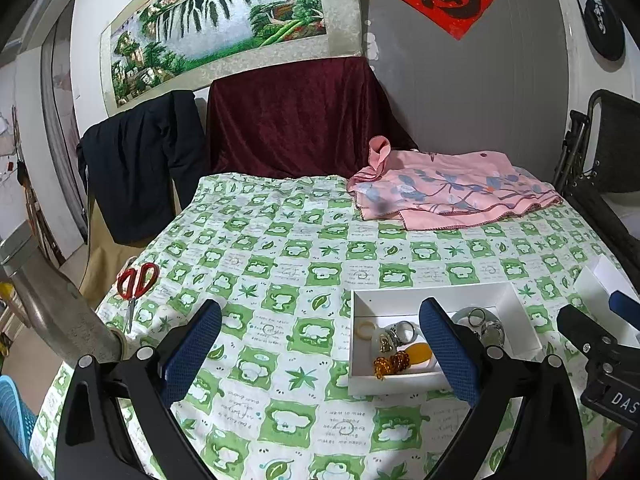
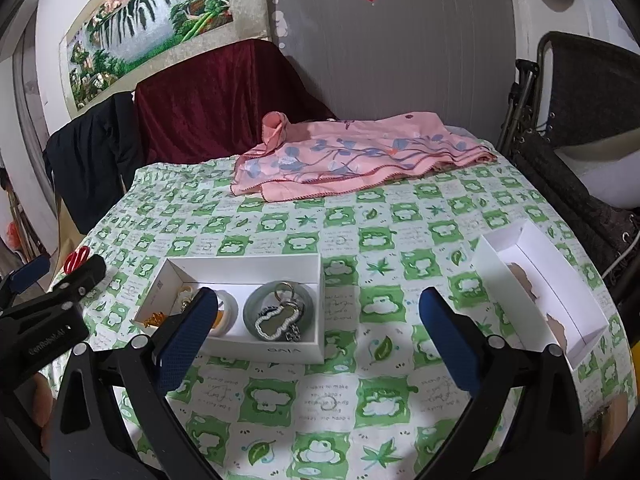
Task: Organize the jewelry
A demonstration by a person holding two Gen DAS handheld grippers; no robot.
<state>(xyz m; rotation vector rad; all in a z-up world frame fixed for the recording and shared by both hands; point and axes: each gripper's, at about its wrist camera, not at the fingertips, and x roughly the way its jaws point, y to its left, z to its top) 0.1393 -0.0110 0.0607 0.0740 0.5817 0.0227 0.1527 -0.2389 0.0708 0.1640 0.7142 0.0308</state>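
Observation:
A white box point(image 1: 516, 308) point(image 2: 276, 350) on the green-checked cloth holds mixed jewelry: amber beads point(image 1: 390, 363), an orange stone point(image 1: 420, 351), silver rings point(image 1: 402, 331), a cream ring point(image 1: 366, 329), a grey-green bangle point(image 2: 250, 306) and a pearl-edged pendant point(image 2: 276, 326). My left gripper point(image 1: 320, 344) is open, hovering just left of the box, its right finger overlapping the box in view. My right gripper point(image 2: 318, 336) is open, with its left finger over the box's near left part. A second white box point(image 2: 496, 276), shallow and torn inside, lies to the right.
Red-handled scissors point(image 1: 136, 280) lie near the cloth's left edge. A folded pink floral cloth point(image 1: 448, 190) point(image 2: 352, 156) rests at the far side. A maroon-draped chair point(image 1: 296, 120) and a dark jacket point(image 1: 140, 160) stand behind the table. A black folding frame point(image 2: 568, 120) is at right.

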